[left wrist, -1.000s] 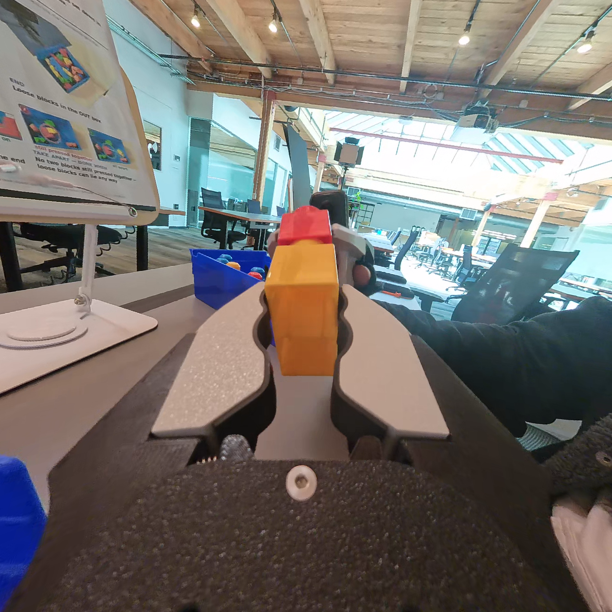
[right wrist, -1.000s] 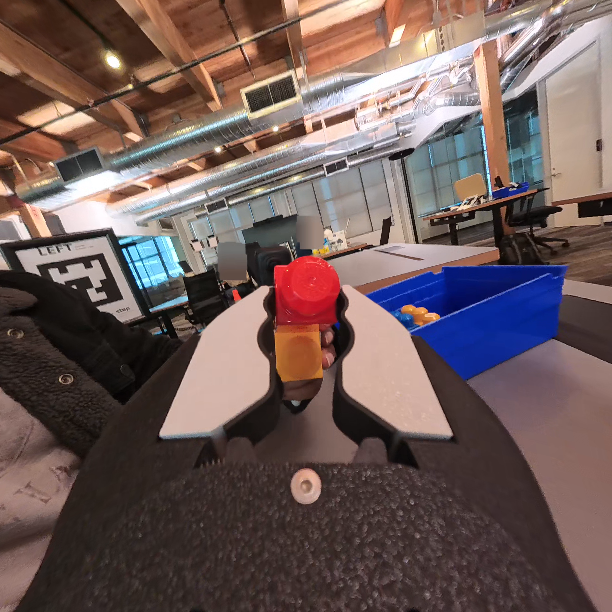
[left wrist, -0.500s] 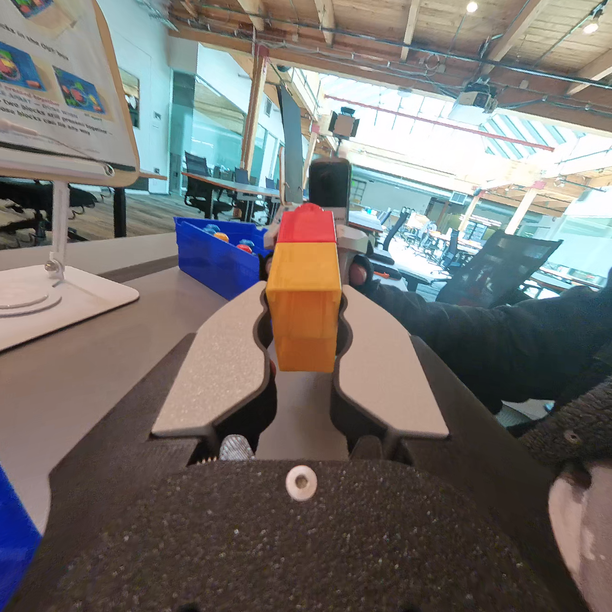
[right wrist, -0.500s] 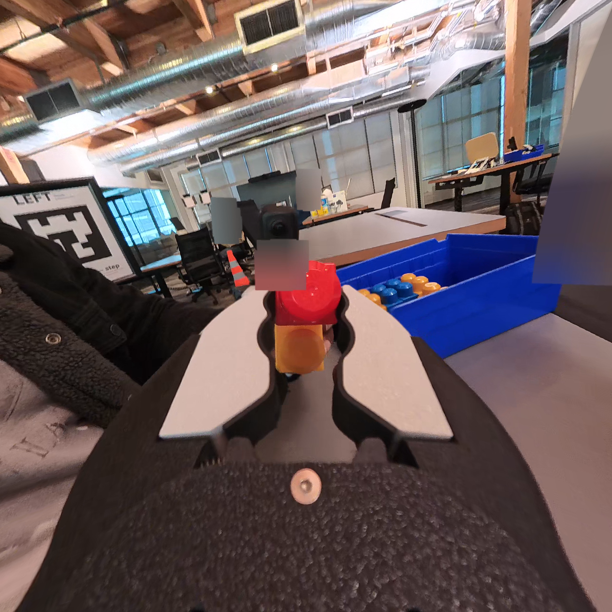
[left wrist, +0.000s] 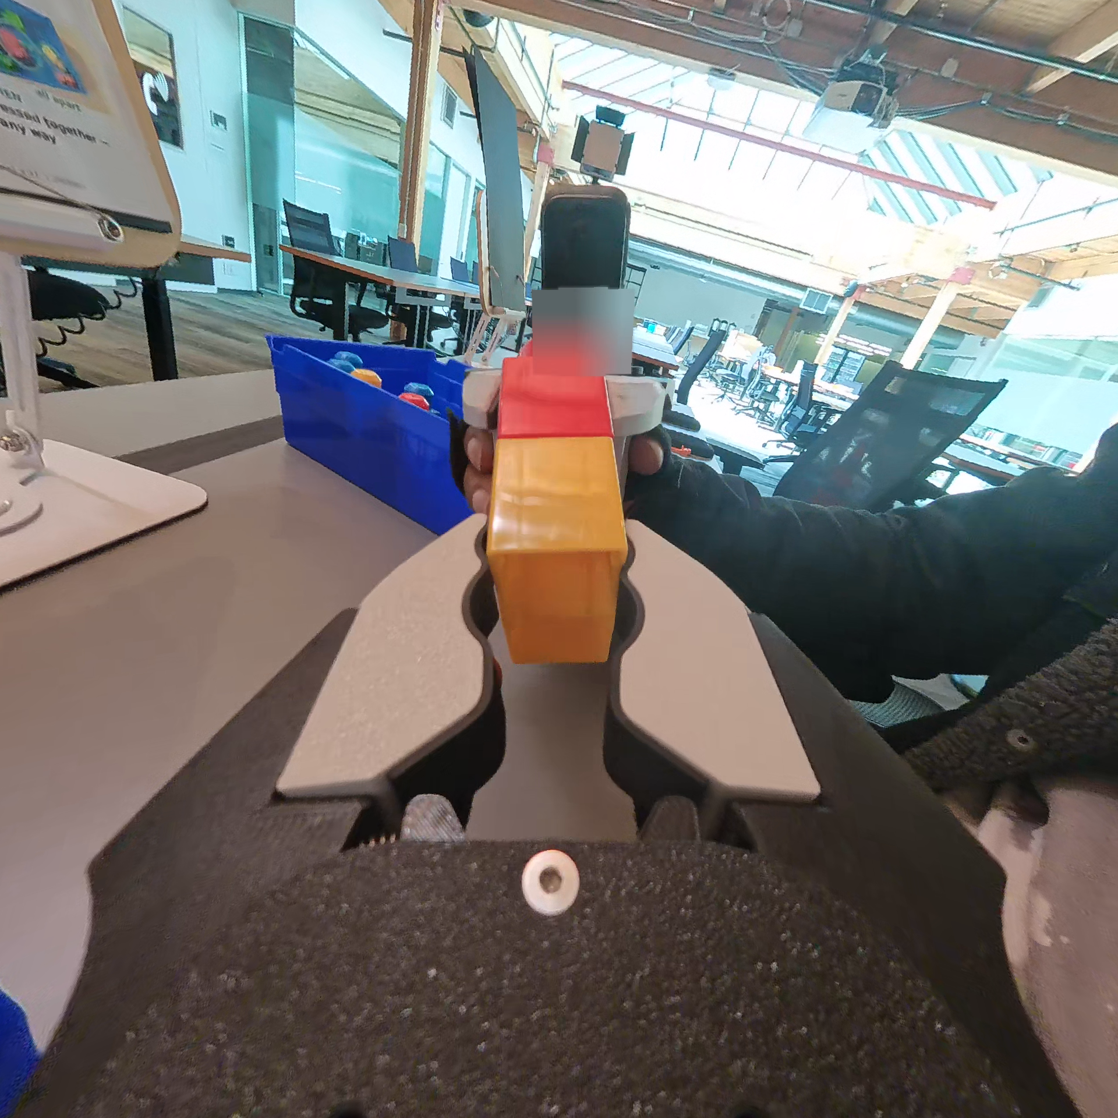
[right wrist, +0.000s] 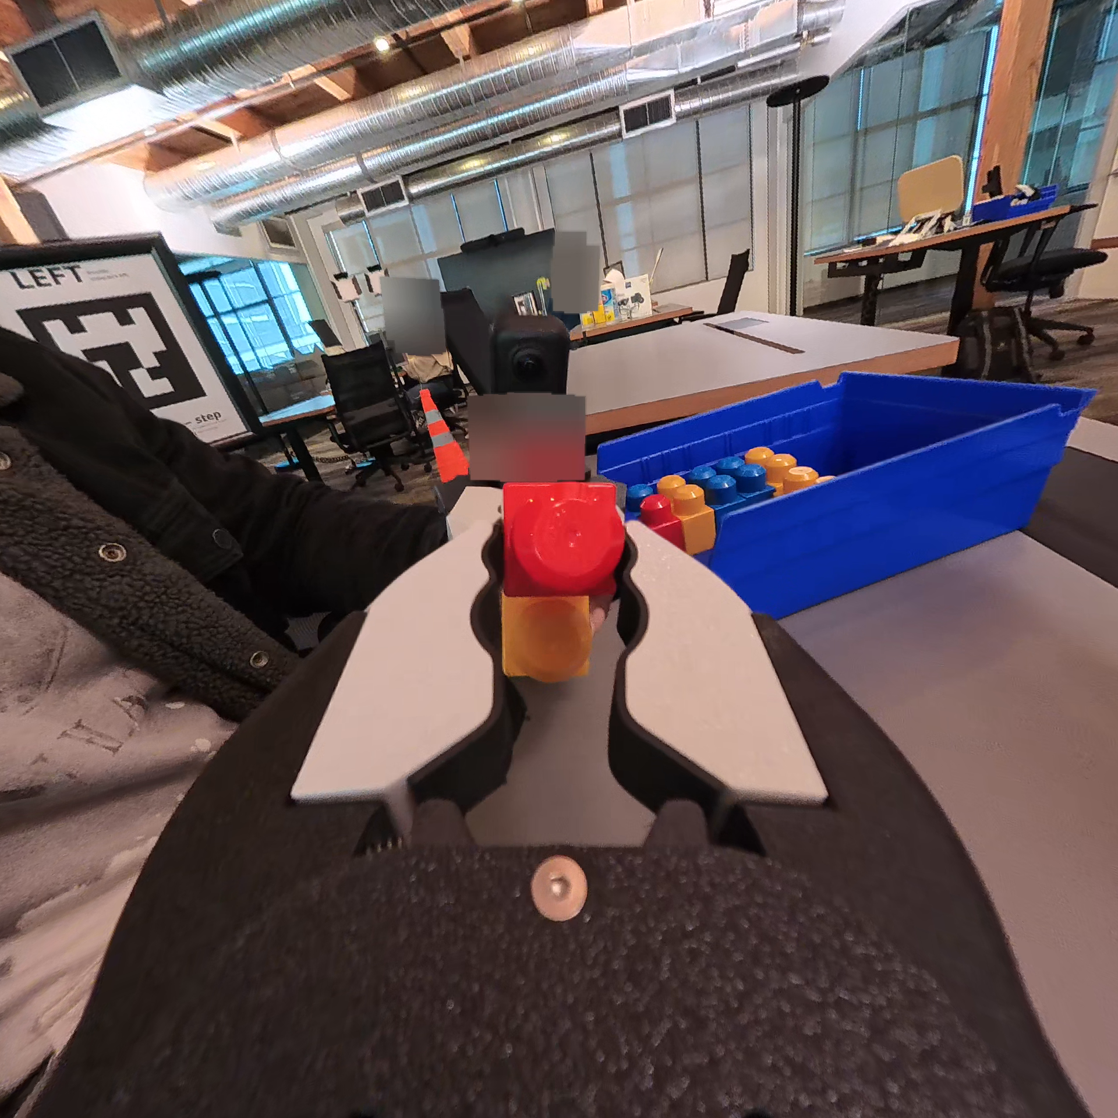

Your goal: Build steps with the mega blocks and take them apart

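An orange block [left wrist: 553, 544] and a red block [left wrist: 553, 405] are pressed together and held in the air between my two grippers, which face each other. My left gripper [left wrist: 553, 547] is shut on the orange block. My right gripper [right wrist: 559, 544] is shut on the red block [right wrist: 562, 544], with the orange block [right wrist: 544, 641] joined just below it. In the left wrist view the right gripper's grey fingers [left wrist: 635, 405] clamp the red block from the far side. A blue bin [right wrist: 877, 514] on the table holds several blue, orange and red blocks [right wrist: 726, 484].
The blue bin [left wrist: 363, 423] stands on the grey table [left wrist: 181, 635] to the left of the left gripper. A white stand base [left wrist: 91, 514] carries an instruction sheet at far left. A person's dark sleeve [left wrist: 847, 575] reaches in from the right.
Both grippers have pitched down and drawn nearer the table, still holding the joined red and orange blocks. The bin and its blocks show more fully now.
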Tool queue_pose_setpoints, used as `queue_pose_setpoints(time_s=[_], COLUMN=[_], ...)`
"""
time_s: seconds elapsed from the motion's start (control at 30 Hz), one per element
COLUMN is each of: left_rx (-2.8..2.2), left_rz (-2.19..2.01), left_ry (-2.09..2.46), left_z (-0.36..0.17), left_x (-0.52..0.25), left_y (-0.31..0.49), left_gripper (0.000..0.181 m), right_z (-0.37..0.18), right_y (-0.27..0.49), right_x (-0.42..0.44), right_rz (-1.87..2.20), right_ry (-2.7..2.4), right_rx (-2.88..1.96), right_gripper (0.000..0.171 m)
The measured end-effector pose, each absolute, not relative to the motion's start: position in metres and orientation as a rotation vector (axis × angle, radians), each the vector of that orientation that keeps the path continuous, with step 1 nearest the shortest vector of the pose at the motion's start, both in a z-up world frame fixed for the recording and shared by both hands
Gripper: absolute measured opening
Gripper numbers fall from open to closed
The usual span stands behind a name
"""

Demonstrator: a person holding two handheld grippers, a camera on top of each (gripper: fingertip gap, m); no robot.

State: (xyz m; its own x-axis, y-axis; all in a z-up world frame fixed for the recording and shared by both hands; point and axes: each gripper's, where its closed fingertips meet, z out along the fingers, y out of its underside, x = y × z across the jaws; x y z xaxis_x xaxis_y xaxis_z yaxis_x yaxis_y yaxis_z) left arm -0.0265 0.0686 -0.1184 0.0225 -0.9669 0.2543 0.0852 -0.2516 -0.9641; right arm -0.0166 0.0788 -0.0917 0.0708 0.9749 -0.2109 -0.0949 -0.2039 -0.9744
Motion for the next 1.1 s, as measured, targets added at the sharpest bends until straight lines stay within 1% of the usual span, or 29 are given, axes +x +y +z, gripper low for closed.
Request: queue_pose_setpoints(time_s=[0.1, 0.23, 0.43, 0.57, 0.73, 0.83, 0.97, 1.07, 1.1], left_rx=[-1.327, -1.316, -1.333, -1.323, -1.276, -1.284, -1.296, -1.289, -1.285], left_rz=[-1.397, -1.398, -1.366, -1.368, -1.325, -1.275, -1.178, -1.077, -1.042], left_ry=[0.996, 1.015, 1.087, 1.117, 1.112, 1.071, 0.998, 0.936, 0.906], left_z=[-0.115, -0.115, -0.124, -0.126, -0.124, -0.122, -0.12, -0.115, -0.113], left_x=[-0.028, -0.029, -0.026, -0.023, -0.021, -0.025, -0.031, -0.037, -0.04], left_y=[0.068, 0.066, 0.061, 0.057, 0.056, 0.065, 0.08, 0.091, 0.094], left_gripper=[0.036, 0.036, 0.036, 0.037, 0.037, 0.038, 0.028, 0.011, 0.002], right_z=[-0.092, -0.092, -0.102, -0.101, -0.092, -0.075, -0.048, -0.026, -0.019], right_y=[0.078, 0.077, 0.068, 0.063, 0.059, 0.065, 0.079, 0.091, 0.094], right_x=[-0.014, -0.003, -0.001, 0.0, 0.005, 0.026, 0.071, 0.11, 0.124], right_rz=[1.273, 1.226, 1.233, 1.233, 1.107, 1.003, 0.797, 0.61, 0.547], right_ry=[-1.028, -1.065, -1.147, -1.189, -1.243, -1.223, -1.204, -1.202, -1.2], right_rx=[-1.362, -1.398, -1.436, -1.445, -1.474, -1.495, -1.579, -1.667, -1.7], right_gripper=[0.036, 0.042, 0.033, 0.032, 0.032, 0.032, 0.032, 0.032, 0.032])
